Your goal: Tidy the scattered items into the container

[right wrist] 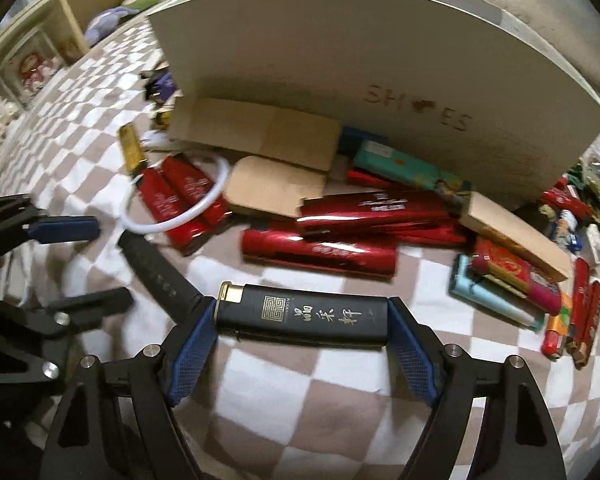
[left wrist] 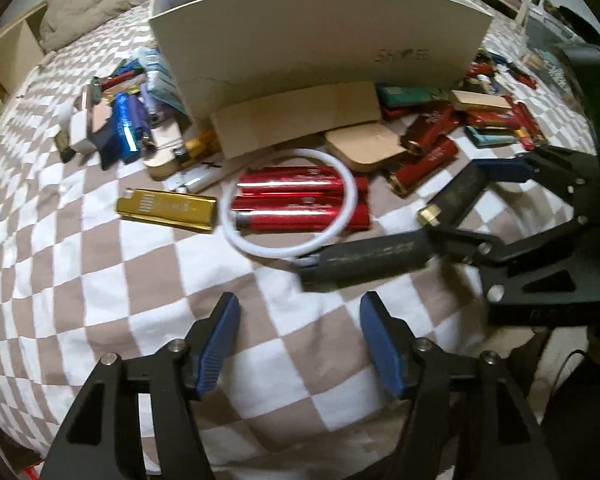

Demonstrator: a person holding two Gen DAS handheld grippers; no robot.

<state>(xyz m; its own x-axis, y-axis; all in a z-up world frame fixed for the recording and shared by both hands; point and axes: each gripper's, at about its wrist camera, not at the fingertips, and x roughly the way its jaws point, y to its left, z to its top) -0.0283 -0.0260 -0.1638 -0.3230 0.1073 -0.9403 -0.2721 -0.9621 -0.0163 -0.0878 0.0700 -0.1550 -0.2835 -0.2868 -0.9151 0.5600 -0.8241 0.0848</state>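
A white shoe box (left wrist: 320, 36) stands on the checkered bedspread, and also shows in the right wrist view (right wrist: 360, 60). My right gripper (right wrist: 300, 316) is shut end to end on a black box with gold characters (right wrist: 304, 314); it shows at the right of the left wrist view (left wrist: 464, 196). A second black box (left wrist: 368, 258) lies just left of it, also seen in the right wrist view (right wrist: 156, 268). My left gripper (left wrist: 300, 320) is open and empty above bare bedspread, short of the second black box. It shows at the left of the right wrist view (right wrist: 92, 260).
Red boxes (left wrist: 300, 200) under a white ring (left wrist: 288, 204), a gold box (left wrist: 166, 210), cardboard pieces (left wrist: 296, 116) and several small packets lie in front of the shoe box. More red and teal boxes (right wrist: 340, 248) lie to the right. Shelves (right wrist: 40, 40) stand beyond the bed.
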